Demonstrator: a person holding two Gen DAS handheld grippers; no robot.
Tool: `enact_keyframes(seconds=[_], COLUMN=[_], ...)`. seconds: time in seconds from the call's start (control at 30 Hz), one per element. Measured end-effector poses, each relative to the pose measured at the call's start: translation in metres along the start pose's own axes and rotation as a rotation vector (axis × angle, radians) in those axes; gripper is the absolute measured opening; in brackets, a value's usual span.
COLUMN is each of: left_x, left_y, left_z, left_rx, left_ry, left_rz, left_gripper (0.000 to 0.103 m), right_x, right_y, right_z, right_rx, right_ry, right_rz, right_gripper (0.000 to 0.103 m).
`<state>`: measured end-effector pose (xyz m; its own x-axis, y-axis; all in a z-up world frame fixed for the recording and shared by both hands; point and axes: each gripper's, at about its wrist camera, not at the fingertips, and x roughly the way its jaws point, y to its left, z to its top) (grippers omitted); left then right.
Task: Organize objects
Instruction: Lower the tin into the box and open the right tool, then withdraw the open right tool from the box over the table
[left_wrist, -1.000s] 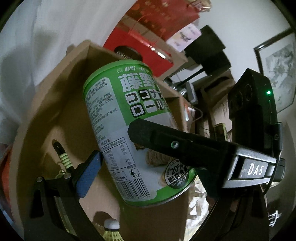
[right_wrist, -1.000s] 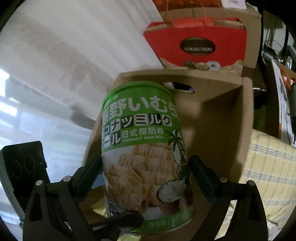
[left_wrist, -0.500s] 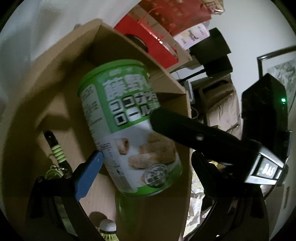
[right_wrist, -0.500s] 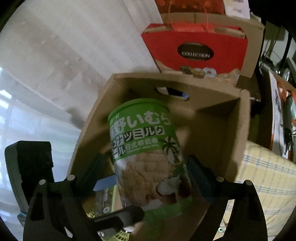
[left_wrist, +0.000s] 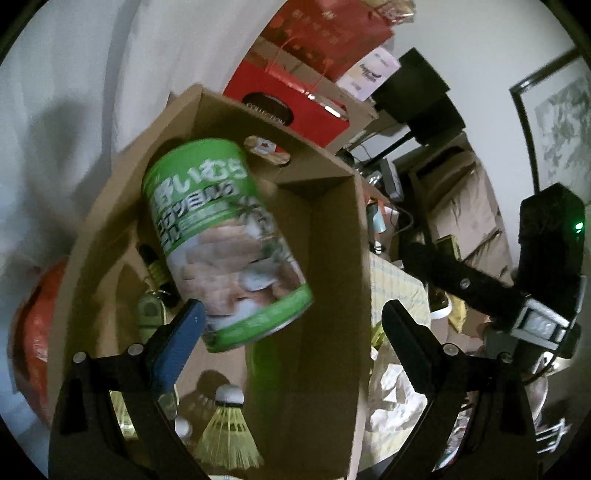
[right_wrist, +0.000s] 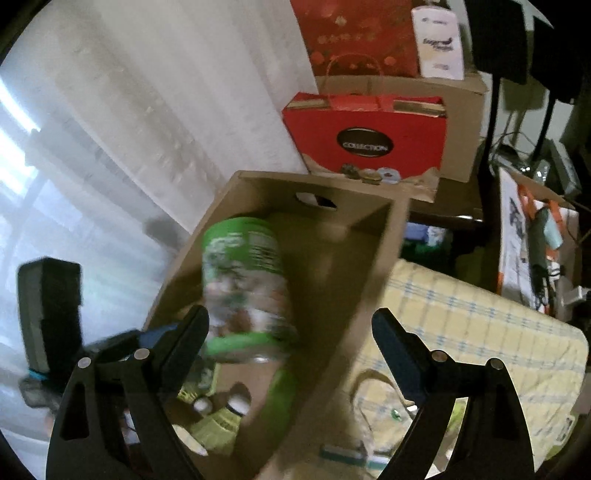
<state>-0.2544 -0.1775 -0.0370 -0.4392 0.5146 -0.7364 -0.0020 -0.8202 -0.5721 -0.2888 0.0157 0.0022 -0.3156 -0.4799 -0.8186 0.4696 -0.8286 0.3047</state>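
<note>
The can (left_wrist: 225, 243), green and white, sits tilted and blurred inside the open box (left_wrist: 332, 258), left of centre in the left wrist view and lower left of centre in the right wrist view. A second ago it stood between the right gripper's fingers with the left gripper alongside; now neither presses on it. The right gripper (right_wrist: 290, 332) has its jaws spread wide, the can showing near the left finger but clear of the right one, and against the earlier frames it has pulled back and up, so the box looks smaller and lower in its view. The left gripper (left_wrist: 291, 325) is spread too; its blue-padded finger overlaps the can's lower edge in the picture, though I cannot tell whether they touch. The blur suggests the can is dropping or settling into the box, so this item looks as good as put away, and both grippers are free for another.

At the bottom of the box lie a yellow shuttlecock (left_wrist: 227, 435) and some small green things too blurred to name.

To the right of the box, in the right wrist view, is a yellow checked cloth (right_wrist: 480, 332) covering the surface. Behind the box, at the top of the frame, stands a red gift box (right_wrist: 365, 144) marked COLLECTION against a larger carton. White curtains (right_wrist: 129, 110) fill the upper left, and the far right is cluttered and dim.
</note>
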Motion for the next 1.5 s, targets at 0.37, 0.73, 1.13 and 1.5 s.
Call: enact_keyframes(seconds=[0.37,0.73,1.13,1.5], left_x=[-0.025,-0.011,0.003,0.04], left_y=[-0.061,-0.114,-0.153,-0.171], left_z=[-0.035,-0.067,-0.115,-0.159], left_rx=[0.129,0.226,0.323,0.381], left_ry=[-0.049,-0.003,0.055,0.133], left_rz=[0.03,0.051,0.041,0.042], left_gripper=[0.096,0.097,0.097,0.097], right_x=[-0.056,-0.097,-0.122,-0.139], right_y=[-0.018,-0.041,-0.073,-0.121], right_z=[-0.061,-0.103,-0.157,-0.209], right_rx=[-0.058,-0.025,0.004,0.098], right_ry=[-0.086,-0.118,-0.149,-0.169], right_rz=[-0.128,-0.184,-0.295,-0.381], right_gripper=[0.092,0.092,0.092,0.092])
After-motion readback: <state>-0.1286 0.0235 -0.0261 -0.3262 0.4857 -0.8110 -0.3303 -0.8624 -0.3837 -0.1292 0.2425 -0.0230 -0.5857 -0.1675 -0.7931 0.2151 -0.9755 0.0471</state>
